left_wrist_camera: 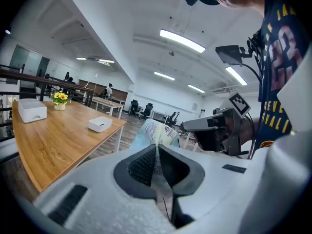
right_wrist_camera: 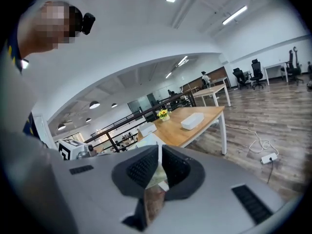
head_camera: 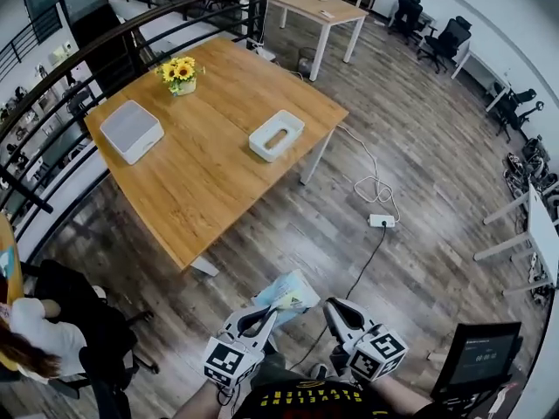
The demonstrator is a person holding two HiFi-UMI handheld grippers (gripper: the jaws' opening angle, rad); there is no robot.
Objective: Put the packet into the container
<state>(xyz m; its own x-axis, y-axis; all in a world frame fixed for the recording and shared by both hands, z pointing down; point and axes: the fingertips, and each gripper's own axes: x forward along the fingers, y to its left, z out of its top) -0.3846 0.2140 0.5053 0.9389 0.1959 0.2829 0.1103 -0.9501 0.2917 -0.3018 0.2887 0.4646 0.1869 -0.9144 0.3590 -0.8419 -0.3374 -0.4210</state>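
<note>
A light blue and white packet [head_camera: 289, 291] hangs over the wooden floor, with my left gripper [head_camera: 272, 312] shut on its lower edge. In the left gripper view the packet [left_wrist_camera: 156, 131] sticks up out of the closed jaws of the left gripper [left_wrist_camera: 157, 146]. My right gripper [head_camera: 333, 305] is beside it, apart from the packet and shut, with nothing seen between the jaws of the right gripper [right_wrist_camera: 159, 148]. The white open-topped container [head_camera: 277, 135] sits near the right edge of the wooden table [head_camera: 201, 177], well ahead of both grippers.
A closed white box [head_camera: 131, 130] and a pot of sunflowers [head_camera: 181, 74] also stand on the table. A cable and power strip [head_camera: 381, 221] lie on the floor to the right. A seated person [head_camera: 31, 330] is at the left, a black railing [head_camera: 105, 51] behind the table.
</note>
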